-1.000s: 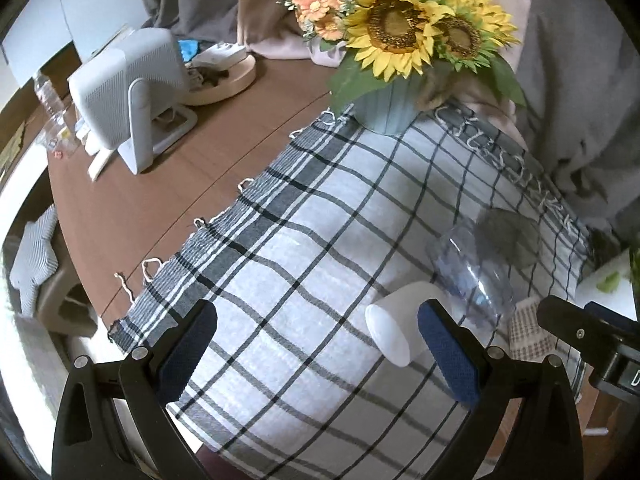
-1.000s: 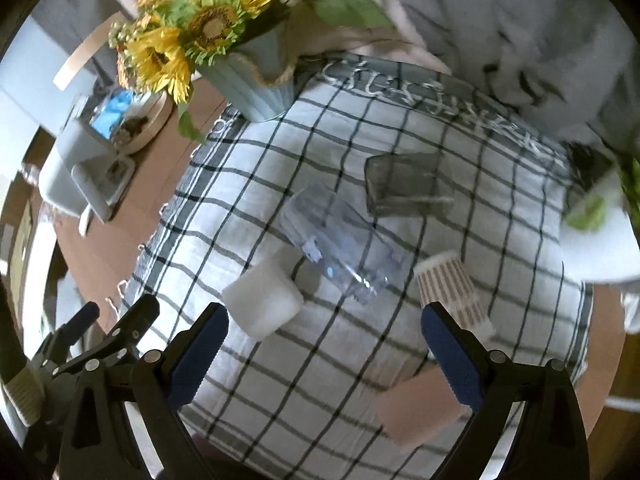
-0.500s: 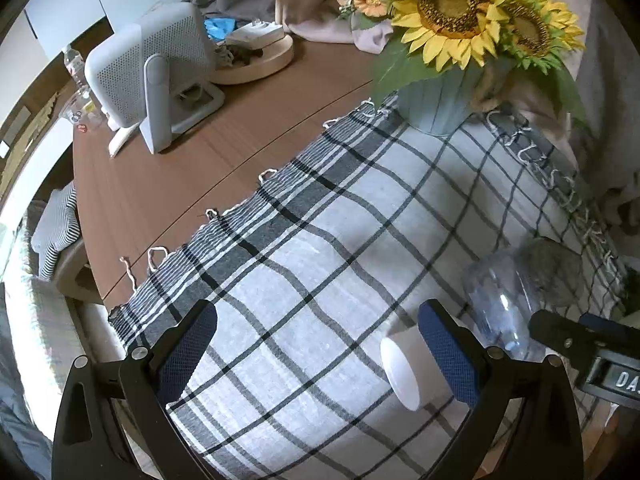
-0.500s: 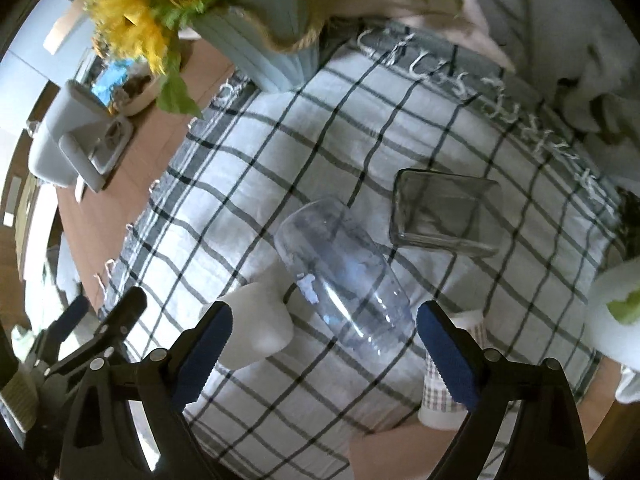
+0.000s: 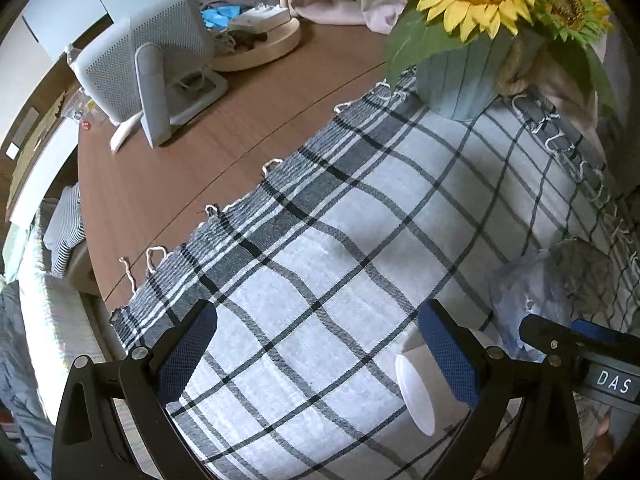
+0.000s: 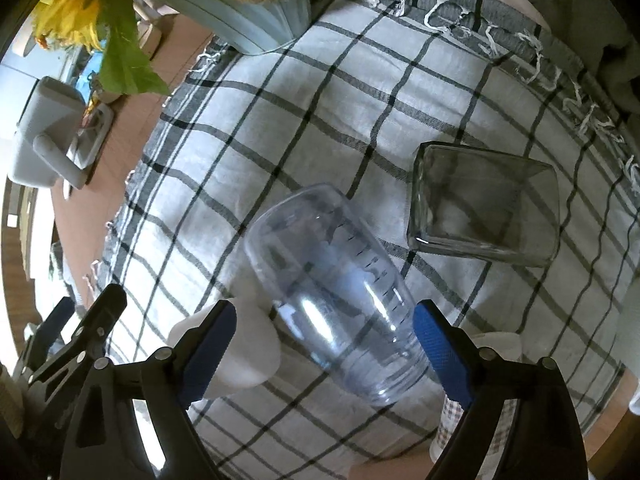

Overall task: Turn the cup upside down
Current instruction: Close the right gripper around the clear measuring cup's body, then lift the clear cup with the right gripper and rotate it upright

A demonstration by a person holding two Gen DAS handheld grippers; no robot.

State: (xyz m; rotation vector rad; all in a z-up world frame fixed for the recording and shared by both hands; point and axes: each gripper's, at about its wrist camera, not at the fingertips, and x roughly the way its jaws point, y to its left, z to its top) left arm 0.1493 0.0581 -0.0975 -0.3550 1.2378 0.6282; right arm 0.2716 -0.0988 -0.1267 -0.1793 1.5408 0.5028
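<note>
Four cups on plaid cloth [image 6: 360, 92], largest first: clear measuring cup [image 6: 340, 292] lying on its side, sits btwn right gripper [image 6: 324, 344] fingers, spread wide, no contact. Smoked square glass [image 6: 484, 208] on its side, beyond, apart. White cup [image 5: 420, 388] on its side by left gripper [image 5: 316, 344] right finger; jaws wide, nothing held. Checked paper cup [image 6: 448, 428] behind right finger.

White "DAS" reads on a dark label plate [image 5: 612, 381] on the right gripper [image 6: 324, 356] body, cut off at frame edge, w/ graduation marks on the clear measuring cup [image 6: 340, 300], probably numbered but illegible.
</note>
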